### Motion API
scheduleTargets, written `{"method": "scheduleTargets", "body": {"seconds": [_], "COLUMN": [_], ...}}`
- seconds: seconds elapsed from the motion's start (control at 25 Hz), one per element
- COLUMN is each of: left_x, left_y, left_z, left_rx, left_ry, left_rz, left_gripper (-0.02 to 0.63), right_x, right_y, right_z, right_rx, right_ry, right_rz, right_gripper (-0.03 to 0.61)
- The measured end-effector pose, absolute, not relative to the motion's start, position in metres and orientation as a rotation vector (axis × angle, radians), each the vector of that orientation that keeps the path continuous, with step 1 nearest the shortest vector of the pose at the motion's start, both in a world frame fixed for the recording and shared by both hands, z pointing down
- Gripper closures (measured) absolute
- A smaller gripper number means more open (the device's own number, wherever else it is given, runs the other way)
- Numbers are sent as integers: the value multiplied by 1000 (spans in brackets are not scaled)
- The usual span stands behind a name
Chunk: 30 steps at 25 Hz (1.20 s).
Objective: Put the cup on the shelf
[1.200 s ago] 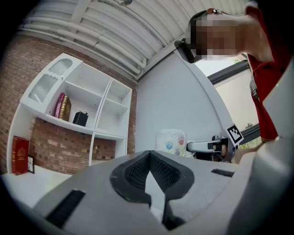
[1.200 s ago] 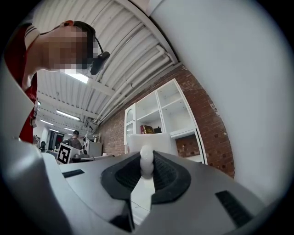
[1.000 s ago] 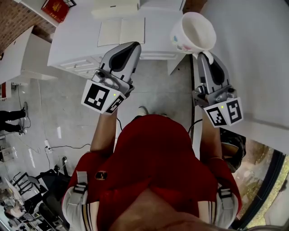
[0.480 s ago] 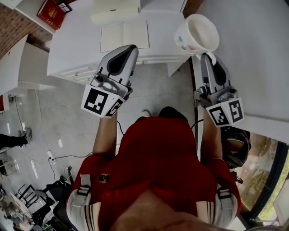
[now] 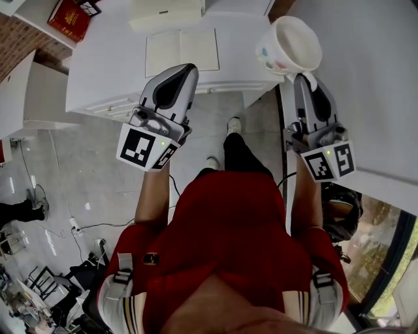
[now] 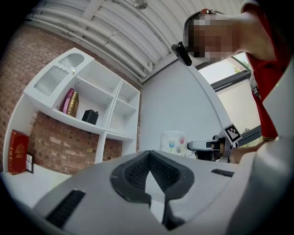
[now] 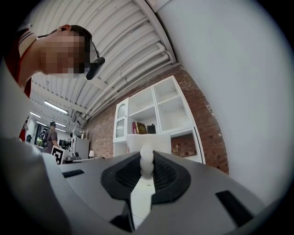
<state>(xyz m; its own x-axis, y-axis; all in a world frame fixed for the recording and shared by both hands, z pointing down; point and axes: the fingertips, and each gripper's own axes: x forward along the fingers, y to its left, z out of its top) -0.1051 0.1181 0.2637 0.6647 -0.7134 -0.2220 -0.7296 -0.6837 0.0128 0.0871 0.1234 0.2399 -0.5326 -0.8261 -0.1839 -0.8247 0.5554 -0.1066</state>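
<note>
A white cup (image 5: 290,44) with coloured flower print hangs by its handle from my right gripper (image 5: 305,79), which is shut on that handle. In the right gripper view the handle (image 7: 146,161) stands between the pads, with the cup body (image 7: 146,142) just beyond. My left gripper (image 5: 185,70) is shut and holds nothing. From the left gripper view the cup (image 6: 173,142) shows to the right. The white shelf unit (image 6: 94,106) hangs on a brick wall ahead, also seen as the shelf unit (image 7: 156,114) in the right gripper view.
A white cabinet (image 5: 104,72) stands below the shelves, with an open book (image 5: 181,49) and a red book (image 5: 65,15) on top. A white wall (image 5: 372,85) runs along my right. Books and a black box (image 6: 90,116) occupy the left shelf compartment. A person (image 7: 49,136) stands far off.
The person has stepped forward, one foot now out in front. The cabinet and open book have come closer. The right gripper still holds the cup; the left has barely moved.
</note>
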Motion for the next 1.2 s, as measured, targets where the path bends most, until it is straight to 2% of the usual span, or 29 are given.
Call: {"method": "scheduleTargets", "body": {"seconds": [0.44,1.2], "left_x": [-96,-31], "left_y": [49,-109], "left_z": [261,247], "left_rx": [-2764,-2691], "left_ry": [1235,1326], "left_rz": [268,160], "left_gripper": [607,607], "right_x": [98,146], "right_y": [51,-107], "right_z": [238,237], "right_rx": [-1355,-1206], "right_ry": [2572,2653], "right_rz": [15,44], "right_gripper": [540,540]}}
